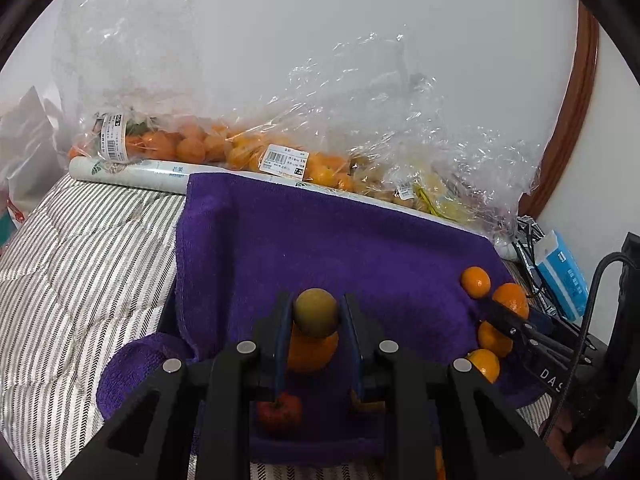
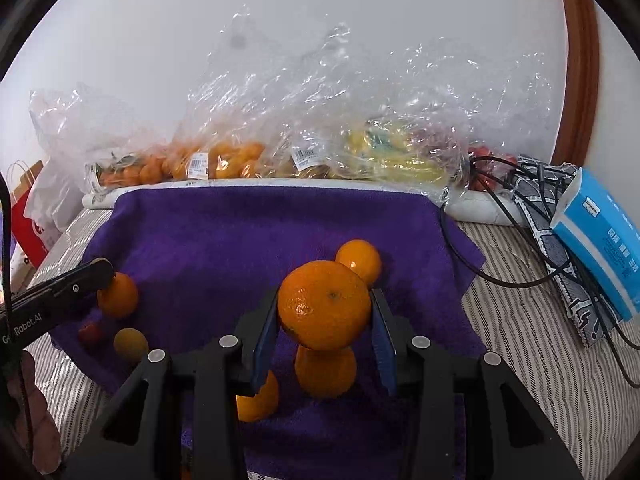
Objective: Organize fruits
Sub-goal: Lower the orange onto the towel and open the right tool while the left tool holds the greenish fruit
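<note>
A purple towel [image 1: 320, 240] lies on the striped bed; it also shows in the right wrist view [image 2: 240, 232]. My left gripper [image 1: 316, 312] is shut on a small olive-green round fruit [image 1: 316, 310], held above an orange [image 1: 312, 354] and a small red fruit [image 1: 280, 412]. My right gripper [image 2: 324, 312] is shut on a large orange [image 2: 324, 304], above several oranges [image 2: 326, 372] on the towel. In the right wrist view the left gripper's finger sits by an orange [image 2: 118, 295], with the green fruit [image 2: 131, 343] below it.
Clear plastic bags of oranges [image 1: 192, 144] and other fruit [image 2: 384, 152] line the wall behind a white roll [image 1: 132, 172]. A blue tissue pack [image 2: 596, 240], black cables [image 2: 500, 208] and a patterned cloth lie right. A red-and-white bag [image 2: 28, 224] stands left.
</note>
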Demonstrator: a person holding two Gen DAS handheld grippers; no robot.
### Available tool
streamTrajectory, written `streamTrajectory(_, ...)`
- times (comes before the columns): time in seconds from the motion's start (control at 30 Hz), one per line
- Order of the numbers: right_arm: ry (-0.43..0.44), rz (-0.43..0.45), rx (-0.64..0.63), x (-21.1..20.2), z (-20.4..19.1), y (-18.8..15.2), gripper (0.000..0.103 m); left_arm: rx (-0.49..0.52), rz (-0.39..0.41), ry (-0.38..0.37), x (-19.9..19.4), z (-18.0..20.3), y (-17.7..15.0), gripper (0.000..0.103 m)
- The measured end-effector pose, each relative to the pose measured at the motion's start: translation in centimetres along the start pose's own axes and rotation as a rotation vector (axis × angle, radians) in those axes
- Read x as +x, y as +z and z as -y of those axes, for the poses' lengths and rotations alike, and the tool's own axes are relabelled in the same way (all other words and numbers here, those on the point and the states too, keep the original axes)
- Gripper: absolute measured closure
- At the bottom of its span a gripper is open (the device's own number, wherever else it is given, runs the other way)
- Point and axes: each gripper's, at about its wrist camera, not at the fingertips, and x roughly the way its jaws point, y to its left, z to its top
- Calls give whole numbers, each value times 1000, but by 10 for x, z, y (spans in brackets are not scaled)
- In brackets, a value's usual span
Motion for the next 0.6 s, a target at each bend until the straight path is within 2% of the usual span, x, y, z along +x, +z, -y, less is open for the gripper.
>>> streamTrajectory(0.37, -4, -4, -15, 1, -5, -1, 60, 22, -9, -33, 0, 5, -2, 80)
streamTrajectory(0.6, -9, 2, -12, 0, -4, -1, 60, 35, -9, -26, 0, 6, -3, 80)
